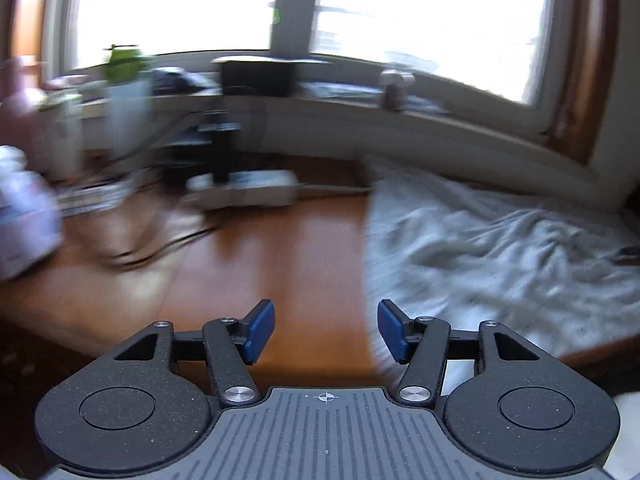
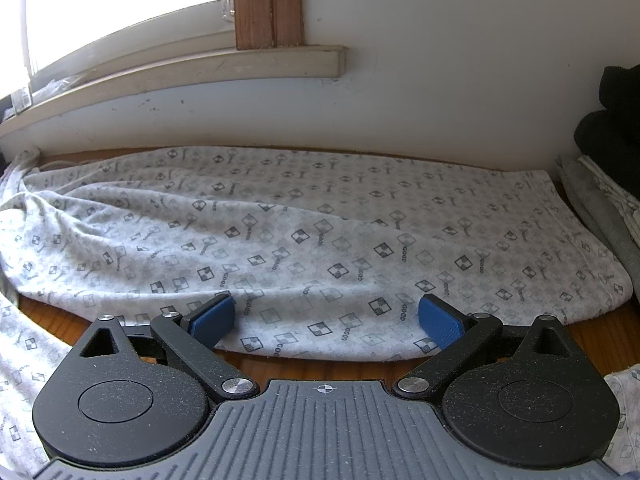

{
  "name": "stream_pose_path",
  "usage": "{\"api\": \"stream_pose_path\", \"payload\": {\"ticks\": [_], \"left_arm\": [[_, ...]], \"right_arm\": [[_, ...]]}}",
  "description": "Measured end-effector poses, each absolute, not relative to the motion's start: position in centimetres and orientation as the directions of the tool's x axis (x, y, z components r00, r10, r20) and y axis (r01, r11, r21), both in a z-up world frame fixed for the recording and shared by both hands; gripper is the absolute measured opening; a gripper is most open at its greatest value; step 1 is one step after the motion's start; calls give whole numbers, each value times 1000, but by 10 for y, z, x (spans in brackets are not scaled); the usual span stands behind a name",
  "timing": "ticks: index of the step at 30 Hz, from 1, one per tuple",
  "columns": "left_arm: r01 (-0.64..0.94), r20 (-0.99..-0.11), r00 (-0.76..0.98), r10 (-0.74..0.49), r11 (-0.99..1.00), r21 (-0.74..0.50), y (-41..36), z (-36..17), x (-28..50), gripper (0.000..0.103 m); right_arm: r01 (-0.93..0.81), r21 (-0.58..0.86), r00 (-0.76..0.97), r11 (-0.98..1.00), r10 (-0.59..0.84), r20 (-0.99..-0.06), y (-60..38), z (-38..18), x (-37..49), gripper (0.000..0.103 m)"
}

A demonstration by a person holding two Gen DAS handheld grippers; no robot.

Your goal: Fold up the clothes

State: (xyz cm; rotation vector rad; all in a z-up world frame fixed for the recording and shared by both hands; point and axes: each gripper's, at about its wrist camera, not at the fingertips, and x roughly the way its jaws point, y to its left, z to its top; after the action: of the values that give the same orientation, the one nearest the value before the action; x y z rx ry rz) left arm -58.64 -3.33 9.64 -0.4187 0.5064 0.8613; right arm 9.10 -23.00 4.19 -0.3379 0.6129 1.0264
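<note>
Item: patterned grey garment (image 2: 304,236), spread flat on the wooden bench (image 1: 256,264) against the wall, near hem towards us.

Left tongs (image 1: 326,330): parted, empty, over bare bench beside the cloth's edge.

Right tongs (image 2: 326,320): wide, empty, straddling the near hem.

Method: we pinch both hem ends, lift evenly, and lay the fold square, smoothing the wrinkles.

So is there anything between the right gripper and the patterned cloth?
Nothing visible. The right gripper hangs open right over the near edge of the cloth, with no other thing between the jaws and the fabric.
</note>
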Motion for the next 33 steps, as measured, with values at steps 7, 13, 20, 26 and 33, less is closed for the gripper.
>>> {"api": "stream_pose_path", "payload": {"ticks": [7, 13, 20, 26, 33], "left_arm": [[-699, -601, 643, 474, 685, -208, 40, 77, -480, 62], [-716, -682, 566, 462, 686, -129, 76, 66, -421, 62], [-785, -518, 494, 698, 614, 79, 55, 80, -415, 3], [-807, -533, 431, 728, 575, 133, 60, 77, -419, 18], [-815, -555, 417, 719, 566, 121, 61, 73, -422, 58]], "right_arm": [[-873, 17, 374, 488, 690, -619, -230, 42, 91, 98], [-872, 9, 380, 490, 689, -617, -229, 42, 89, 98], [-872, 13, 378, 489, 690, -617, -229, 42, 89, 98], [-873, 14, 377, 488, 691, -617, -229, 42, 90, 98], [-871, 11, 380, 490, 689, -618, -229, 42, 90, 99]]}}
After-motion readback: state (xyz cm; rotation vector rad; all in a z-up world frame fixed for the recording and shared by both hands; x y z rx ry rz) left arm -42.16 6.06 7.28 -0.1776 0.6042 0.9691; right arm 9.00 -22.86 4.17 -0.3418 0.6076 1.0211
